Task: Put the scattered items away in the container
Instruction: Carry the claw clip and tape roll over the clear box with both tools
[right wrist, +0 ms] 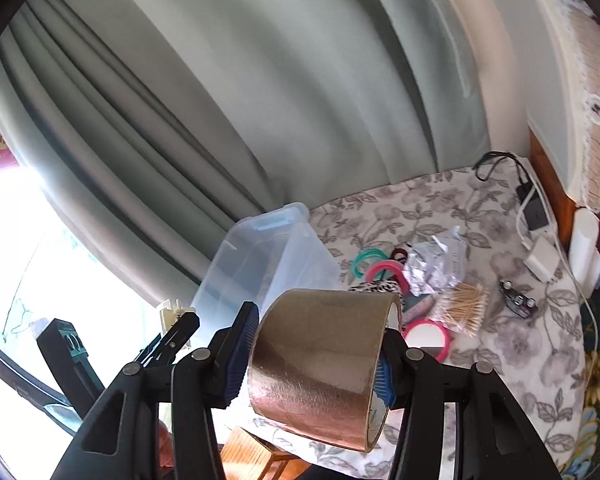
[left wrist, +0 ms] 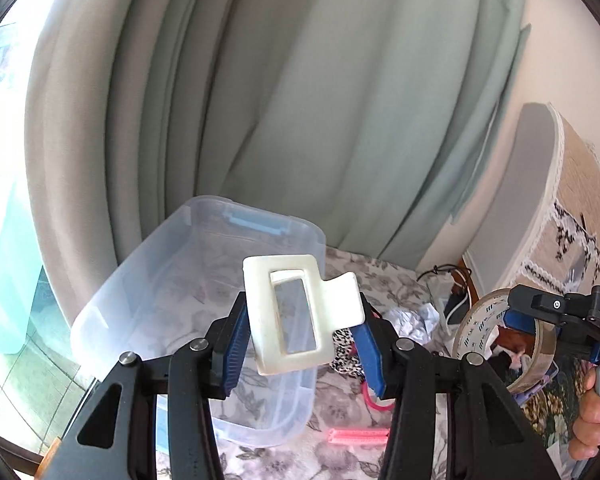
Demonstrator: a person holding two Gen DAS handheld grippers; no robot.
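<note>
My left gripper (left wrist: 302,340) is shut on a cream rectangular hair claw clip (left wrist: 296,312), held just above the near right rim of the clear plastic container (left wrist: 148,280). The container looks empty. My right gripper (right wrist: 314,356) is shut on a roll of brown packing tape (right wrist: 320,364), raised above the table to the right of the container (right wrist: 260,256). In the left wrist view the same tape roll (left wrist: 500,340) and the right gripper show at the right edge. The left gripper with the cream clip (right wrist: 172,314) shows at lower left of the right wrist view.
Scattered on the floral tablecloth (right wrist: 420,200): teal and pink rings (right wrist: 372,264), crumpled foil (right wrist: 436,268), cotton swabs (right wrist: 464,308), a pink round mirror (right wrist: 428,340), a pink comb (left wrist: 358,436), a leopard-print item (left wrist: 346,354), chargers and cables (right wrist: 540,256). Curtains hang behind the table.
</note>
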